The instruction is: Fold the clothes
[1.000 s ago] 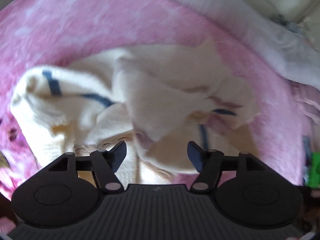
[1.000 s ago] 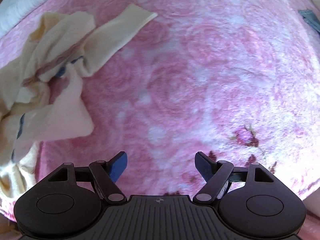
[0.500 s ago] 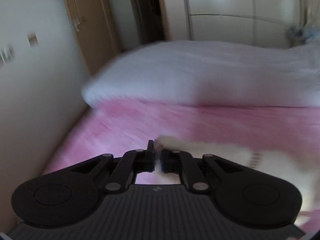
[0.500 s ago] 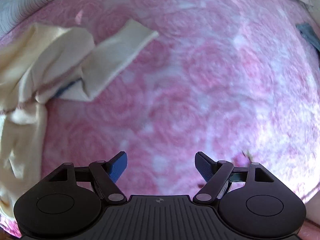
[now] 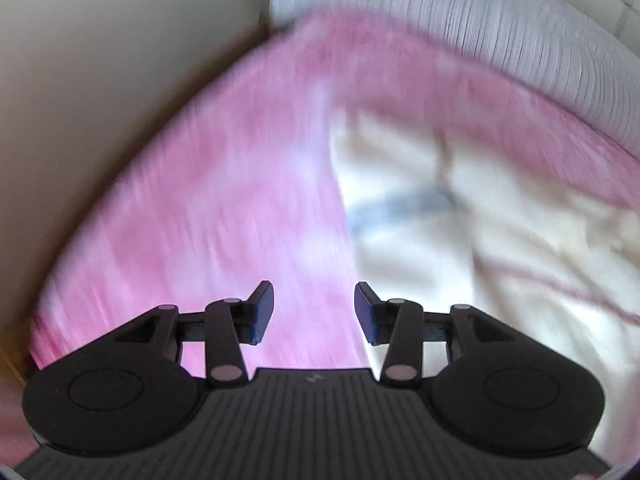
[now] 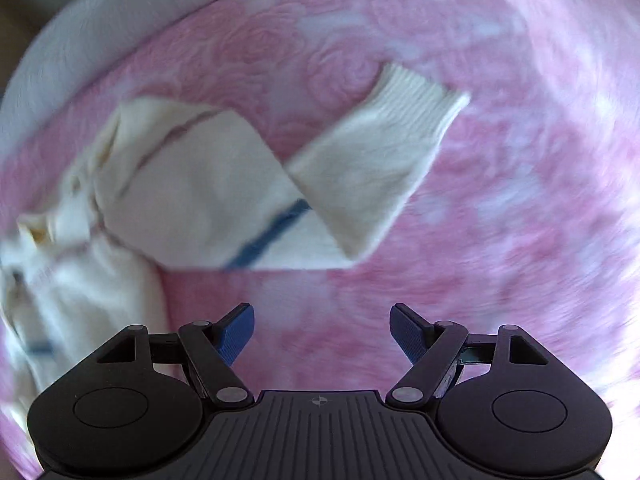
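- Cloth is the thing of my task: a cream sweater (image 6: 192, 184) with blue and reddish stripes, lying crumpled on the pink blanket (image 6: 500, 208) of a bed. It is not folded yet, I judge, because the body is bunched and one sleeve lies twisted over it.
- My left gripper (image 5: 315, 312) has just been opening its jaws; they now stand at a middle gap with nothing between them, only pink blanket below. In its view the sweater (image 5: 480, 240) spreads from about 1 o'clock to 4 o'clock, its edge just beside my right pad. I think I let the edge go here so that this side lies stretched out.
- My right gripper (image 6: 322, 334) holds its jaws wide and empty above bare blanket. The sweater lies from 9 to 12 o'clock of it, and the sleeve with the ribbed cuff (image 6: 420, 96) points to about 1 o'clock. I judge the jaws are kept wide to be ready for that sleeve.
- Around: a grey-white quilt (image 5: 500, 28) lies along the far side of the bed at 12 to 2 o'clock in the left view, and a pale wall (image 5: 100, 60) stands at 10 o'clock.
- Nothing hard stands in my way. The trouble is the sleeve crossing over the body, and the quilt, which is near the far edge of the sweater. Both pictures are blurred, so small folds I cannot tell.
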Tool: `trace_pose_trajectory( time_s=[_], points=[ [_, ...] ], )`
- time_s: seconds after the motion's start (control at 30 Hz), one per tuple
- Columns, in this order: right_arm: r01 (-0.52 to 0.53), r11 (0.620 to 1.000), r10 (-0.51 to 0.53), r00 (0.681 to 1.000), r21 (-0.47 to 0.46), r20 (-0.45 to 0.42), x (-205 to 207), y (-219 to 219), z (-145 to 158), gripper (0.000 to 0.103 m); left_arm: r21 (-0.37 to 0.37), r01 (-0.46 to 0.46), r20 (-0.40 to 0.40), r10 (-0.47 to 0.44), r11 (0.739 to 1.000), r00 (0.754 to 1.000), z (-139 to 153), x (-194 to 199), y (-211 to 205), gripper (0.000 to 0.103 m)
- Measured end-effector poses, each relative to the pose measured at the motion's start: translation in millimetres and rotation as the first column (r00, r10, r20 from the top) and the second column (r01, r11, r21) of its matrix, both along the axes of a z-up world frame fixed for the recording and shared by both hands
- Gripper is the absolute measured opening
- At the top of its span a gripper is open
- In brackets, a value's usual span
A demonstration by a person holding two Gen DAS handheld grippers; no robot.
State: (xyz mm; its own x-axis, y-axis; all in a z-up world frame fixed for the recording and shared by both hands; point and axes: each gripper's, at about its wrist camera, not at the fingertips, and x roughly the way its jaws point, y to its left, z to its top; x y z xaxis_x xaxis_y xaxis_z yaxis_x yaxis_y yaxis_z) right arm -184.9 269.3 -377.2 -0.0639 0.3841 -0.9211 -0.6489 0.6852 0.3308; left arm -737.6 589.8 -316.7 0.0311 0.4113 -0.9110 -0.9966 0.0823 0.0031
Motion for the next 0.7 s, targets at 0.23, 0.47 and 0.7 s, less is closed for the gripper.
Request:
trace_pose_trajectory(
  time_s=[0.23,0.47,0.7],
  points=[
    [0.480,0.875,-0.452,0.857,0.063,-0.248,35.5,-23.0,-48.1,0.083,-0.163,-0.161,0.295,0.204,0.973,0.934,-52.9,-20.9,-48.8,0.047],
    [0.617,0.786,-0.582,0.753,0.026,-0.307,45.3,-22.1,-52.3,0.082,-0.239,-0.155,0.329,0.230,0.959,0.916,-81.2,-12.9,-36.9,0.024],
    [0.410,0.904,-0.406,0.912,0.121,-0.055,69.7,24.1,-0.6,0.002,-0.080,0.005,0.284,0.018,0.997,0.959,-24.3,-36.3,-12.7,0.016]
  ],
)
